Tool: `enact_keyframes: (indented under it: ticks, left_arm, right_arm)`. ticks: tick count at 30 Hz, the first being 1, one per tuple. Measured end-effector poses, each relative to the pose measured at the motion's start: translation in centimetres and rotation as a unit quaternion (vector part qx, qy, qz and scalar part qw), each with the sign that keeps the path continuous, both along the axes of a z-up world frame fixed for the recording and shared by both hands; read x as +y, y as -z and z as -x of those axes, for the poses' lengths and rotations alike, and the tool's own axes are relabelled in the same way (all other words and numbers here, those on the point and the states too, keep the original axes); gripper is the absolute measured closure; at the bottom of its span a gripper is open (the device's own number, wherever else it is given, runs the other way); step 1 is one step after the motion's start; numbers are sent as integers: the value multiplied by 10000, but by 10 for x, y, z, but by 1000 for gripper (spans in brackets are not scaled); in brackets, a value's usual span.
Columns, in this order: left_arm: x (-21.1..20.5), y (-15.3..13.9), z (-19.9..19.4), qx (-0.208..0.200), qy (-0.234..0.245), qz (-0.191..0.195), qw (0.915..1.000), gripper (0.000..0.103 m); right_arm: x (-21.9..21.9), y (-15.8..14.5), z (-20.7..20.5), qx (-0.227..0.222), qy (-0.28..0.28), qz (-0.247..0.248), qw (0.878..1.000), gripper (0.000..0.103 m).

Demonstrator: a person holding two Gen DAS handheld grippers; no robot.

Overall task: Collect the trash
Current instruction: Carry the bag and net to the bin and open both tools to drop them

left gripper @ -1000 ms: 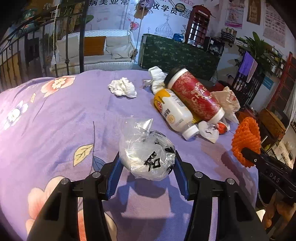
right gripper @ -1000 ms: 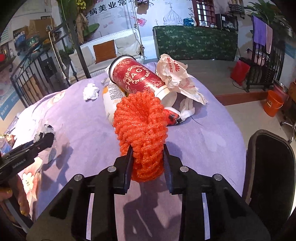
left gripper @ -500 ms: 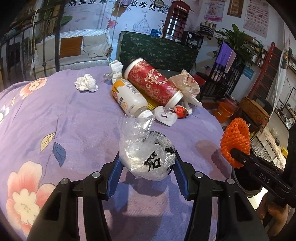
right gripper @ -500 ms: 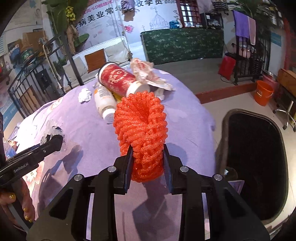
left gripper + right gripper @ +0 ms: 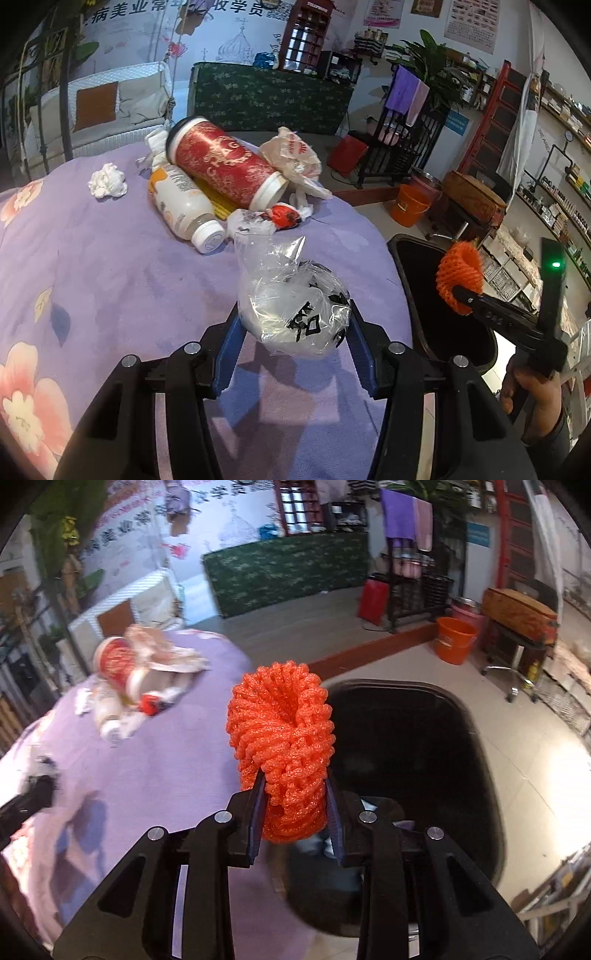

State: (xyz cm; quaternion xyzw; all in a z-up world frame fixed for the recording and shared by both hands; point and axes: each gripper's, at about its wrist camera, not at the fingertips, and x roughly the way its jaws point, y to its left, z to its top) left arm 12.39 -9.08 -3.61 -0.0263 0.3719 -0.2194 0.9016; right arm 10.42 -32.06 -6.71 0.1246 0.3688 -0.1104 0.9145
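A: My right claw [image 5: 294, 814] pinches the orange foam net [image 5: 282, 738] at the rim of the black bin [image 5: 476, 738], so I wait until it hangs over the opening.

B: And the left claw [image 5: 293, 341]?

A: Clamped on the crumpled plastic bag [image 5: 295, 310], above the purple table [image 5: 110, 266].

Glossy crinkled plastic bag [image 5: 295, 314]; rough orange foam net [image 5: 282, 746]; matt purple cloth [image 5: 110, 280].
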Motion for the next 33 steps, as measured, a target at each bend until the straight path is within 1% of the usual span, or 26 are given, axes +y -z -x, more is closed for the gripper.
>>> enact_keyframes:
  ticks: [2,4,6,7,9,13,16,18,20,22,24,27,29,33]
  left_arm:
    - [-7,0,0,-10,79,-25,10000,52]
    - [-15,1,-1,-4,187,-52,9998,52]
    - [-20,2,0,0,249,-59,9997,52]
    - [-23,2,0,2,281,-63,9996,52]
    - [-29,3,0,13,353,-78,9993,52]
    - [-39,5,0,37,476,-118,9988,52]
    - [-45,7,-1,51,551,-138,9984,52]
    - [-49,7,-2,88,599,-116,9981,52]
    - [-55,9,-3,116,673,-117,9976,52]
    - [-62,10,-4,150,758,-139,9969,52]
    - [-70,12,-5,226,849,-112,9961,52]
    - [-82,15,-7,330,1008,-72,9943,52]
    - [-92,16,-8,350,1130,-96,9929,52]
    - [-118,18,-10,406,1429,-129,9888,52]
  right_arm:
    - [-16,11,-3,283,170,22,9995,73]
    - [-31,21,-5,462,388,72,9982,73]
    - [-40,32,-9,771,475,131,9958,73]
    - [-46,39,-11,901,527,80,9945,73]
    - [-53,48,-13,1082,656,67,9919,73]
    - [-57,66,-19,1420,711,37,9873,73]
    - [-58,75,-20,1546,704,44,9854,72]
    - [-59,79,-23,1680,671,51,9835,63]
    - [-59,80,-24,1727,678,86,9826,42]
    - [-57,80,-24,1721,673,202,9826,31]
    - [-54,77,-23,1730,601,324,9825,30]
    - [-57,72,-18,1646,535,265,9846,28]
    - [-61,66,-13,1517,569,188,9866,24]
    - [-68,50,-1,1240,676,104,9899,22]
